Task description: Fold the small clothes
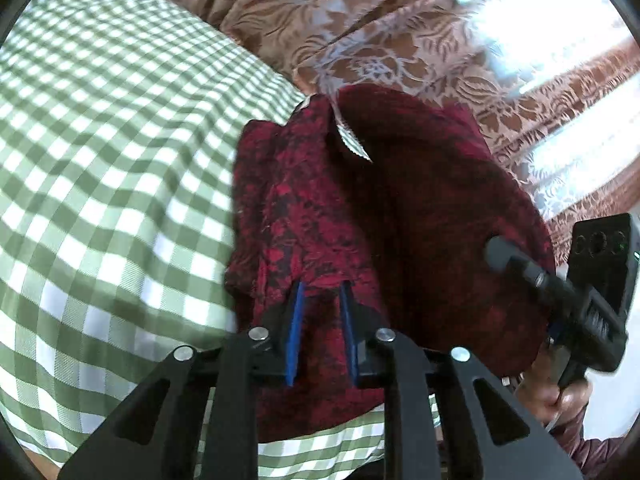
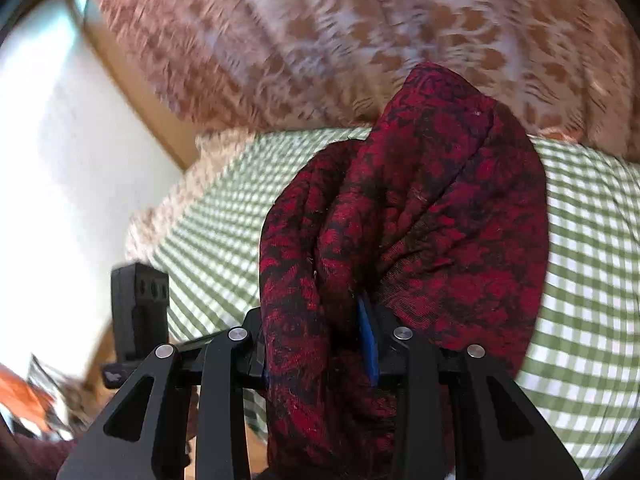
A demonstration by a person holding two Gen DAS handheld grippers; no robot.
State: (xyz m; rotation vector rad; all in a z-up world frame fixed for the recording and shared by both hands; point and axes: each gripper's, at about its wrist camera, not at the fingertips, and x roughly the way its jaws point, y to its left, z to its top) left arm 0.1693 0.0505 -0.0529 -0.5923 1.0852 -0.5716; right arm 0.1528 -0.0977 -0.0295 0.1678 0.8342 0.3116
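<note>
The dark red patterned knit garment [image 1: 320, 216] hangs limp and light over the green checked cloth [image 1: 100, 140]; left gripper [image 1: 320, 300] and right gripper [image 2: 320, 320] each pinch a bunched edge, best taken at corners.

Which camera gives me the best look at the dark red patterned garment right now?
The left wrist view: there the dark red patterned garment shows widest, draped over the green-and-white checked cloth, gripped in the left tongs. The right wrist view shows only a bunched fold filling the right tongs.
</note>
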